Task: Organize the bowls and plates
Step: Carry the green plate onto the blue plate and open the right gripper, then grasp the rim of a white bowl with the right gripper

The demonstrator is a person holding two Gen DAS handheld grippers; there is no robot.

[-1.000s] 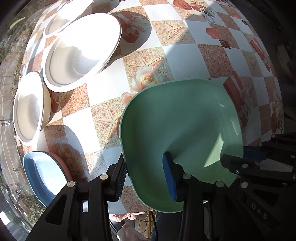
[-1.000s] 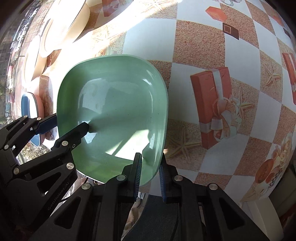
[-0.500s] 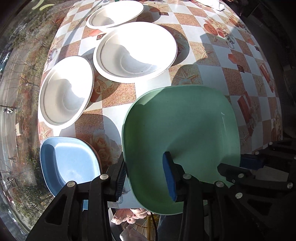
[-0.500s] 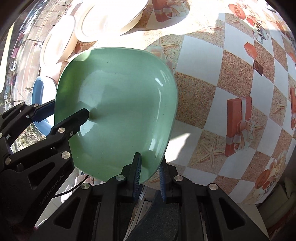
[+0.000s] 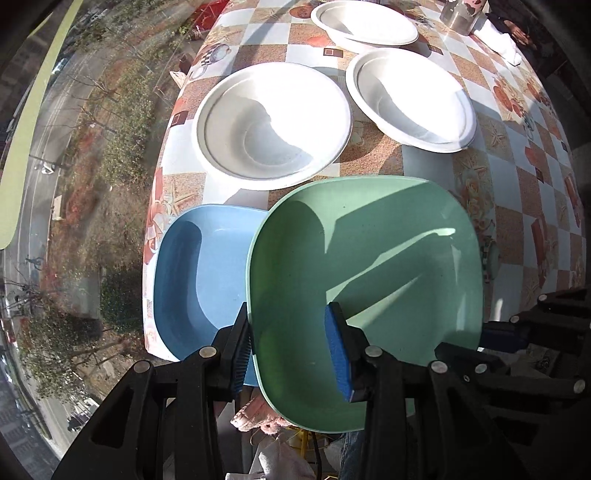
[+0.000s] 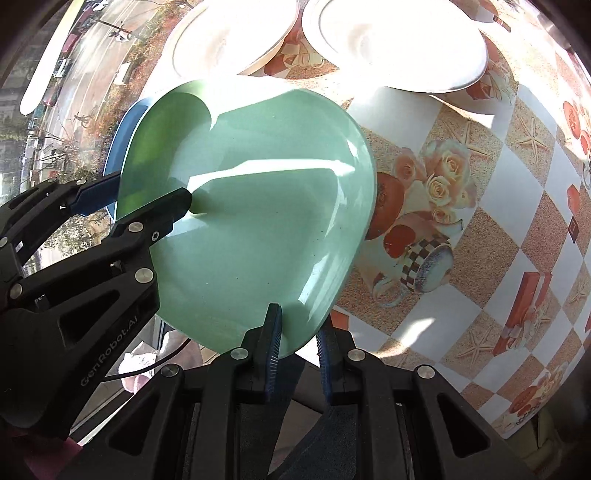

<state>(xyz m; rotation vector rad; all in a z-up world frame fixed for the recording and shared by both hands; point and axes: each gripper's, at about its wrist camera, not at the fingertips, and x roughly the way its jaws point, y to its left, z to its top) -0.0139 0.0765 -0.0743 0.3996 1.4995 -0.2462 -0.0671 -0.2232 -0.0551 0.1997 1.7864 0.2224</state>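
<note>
Both grippers hold a green square plate point(image 5: 369, 280) in the air above the table's near edge. My left gripper point(image 5: 291, 347) is shut on its near left rim, one finger under and one inside. My right gripper point(image 6: 297, 345) is shut on its near right rim; the plate also shows in the right wrist view point(image 6: 251, 221). A blue square plate point(image 5: 199, 273) lies on the table corner, partly under the green plate's left edge. Three white round bowls point(image 5: 273, 125) point(image 5: 410, 99) point(image 5: 364, 22) sit further back.
The table point(image 5: 517, 206) has a checked cloth with flower and gift prints. Its left edge point(image 5: 155, 206) drops to a street scene far below. A jar point(image 5: 458, 14) and a white cloth point(image 5: 498, 37) stand at the far right.
Both grippers have carried the green plate to the left, toward the blue plate. Its left edge now overlaps the blue plate. Both grips are unchanged.
</note>
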